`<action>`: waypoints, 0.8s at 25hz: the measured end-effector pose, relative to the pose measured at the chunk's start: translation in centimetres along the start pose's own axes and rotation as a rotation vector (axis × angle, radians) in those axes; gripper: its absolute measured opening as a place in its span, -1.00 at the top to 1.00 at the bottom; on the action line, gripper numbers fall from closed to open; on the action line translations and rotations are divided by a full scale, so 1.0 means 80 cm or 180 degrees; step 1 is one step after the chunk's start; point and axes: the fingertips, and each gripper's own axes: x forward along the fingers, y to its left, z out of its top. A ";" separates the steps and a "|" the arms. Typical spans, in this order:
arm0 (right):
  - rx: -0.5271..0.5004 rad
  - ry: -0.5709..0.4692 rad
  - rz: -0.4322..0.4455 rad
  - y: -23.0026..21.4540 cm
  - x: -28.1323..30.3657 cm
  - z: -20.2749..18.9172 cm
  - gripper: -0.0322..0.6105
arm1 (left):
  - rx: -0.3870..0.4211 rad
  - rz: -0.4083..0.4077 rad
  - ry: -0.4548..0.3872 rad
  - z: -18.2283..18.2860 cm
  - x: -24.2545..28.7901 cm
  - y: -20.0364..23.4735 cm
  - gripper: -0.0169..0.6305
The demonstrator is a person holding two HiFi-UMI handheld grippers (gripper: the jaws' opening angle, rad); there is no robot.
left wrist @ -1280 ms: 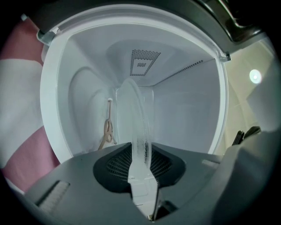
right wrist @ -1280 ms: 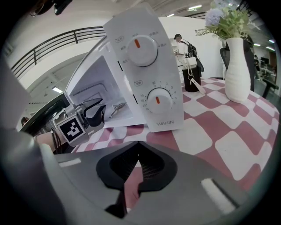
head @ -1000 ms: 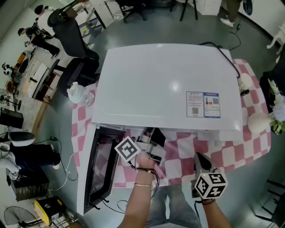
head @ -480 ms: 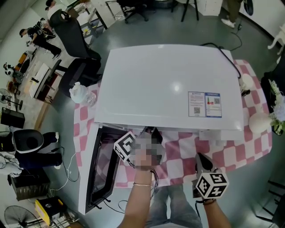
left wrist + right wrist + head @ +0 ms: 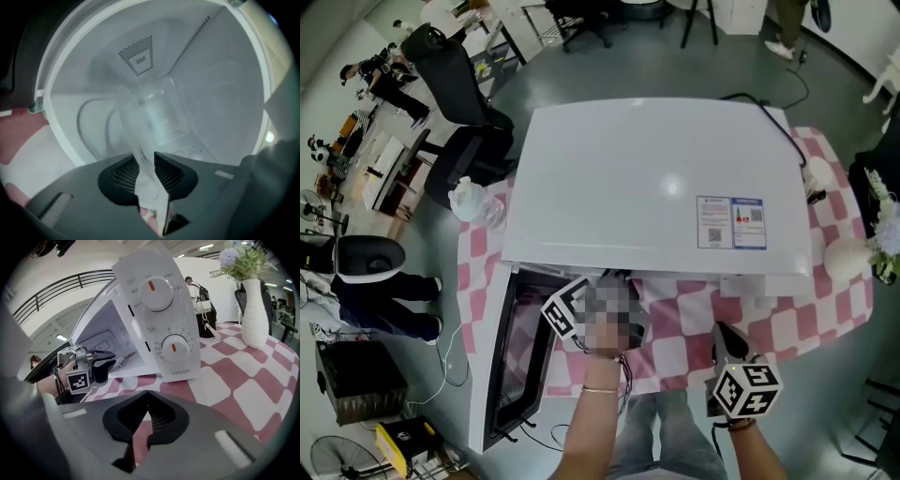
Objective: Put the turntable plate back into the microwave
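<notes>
— Two grippers show in the head view: where do they stand?
— The left gripper reaches under the front lip of the white microwave, whose door hangs open at the left. It has barely shifted from a second ago, though its marker cube looks rolled a little. The right gripper waits over the pink checked tablecloth, well apart from the opening.
— And in the left gripper view?
— The glass turntable plate is inside the cavity, tilted up on edge, with its rim running down between the two pads. The jaws have just been opening a touch, yet the glass fills the gap and they look clamped on the rim. Behind it are the back wall and a vent grille.
— What does that loosening mean?
— I judge that the plate is through the mouth and the grip is easing for set-down. It has to come flat onto the cavity floor before release. I cannot see the hub it seats on.
— The right gripper view?
— Jaws together, nothing between them. It looks past the dial panel at the left gripper in the opening, with a white vase off to the side. This gripper has kept still and seems to play no part yet
</notes>
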 end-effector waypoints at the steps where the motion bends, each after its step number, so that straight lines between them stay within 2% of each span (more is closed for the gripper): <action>1: 0.0002 -0.0001 -0.0006 -0.001 0.000 0.000 0.87 | 0.0074 0.0044 0.0031 -0.001 0.001 0.000 0.66; 8: 0.0011 -0.0007 -0.0014 0.001 -0.001 0.001 0.87 | 0.0588 0.0308 0.0322 -0.016 0.006 0.000 0.48; 20: 0.0021 -0.0058 -0.0042 0.005 -0.009 0.009 0.87 | 0.1096 0.0501 0.0763 -0.028 0.006 -0.003 0.25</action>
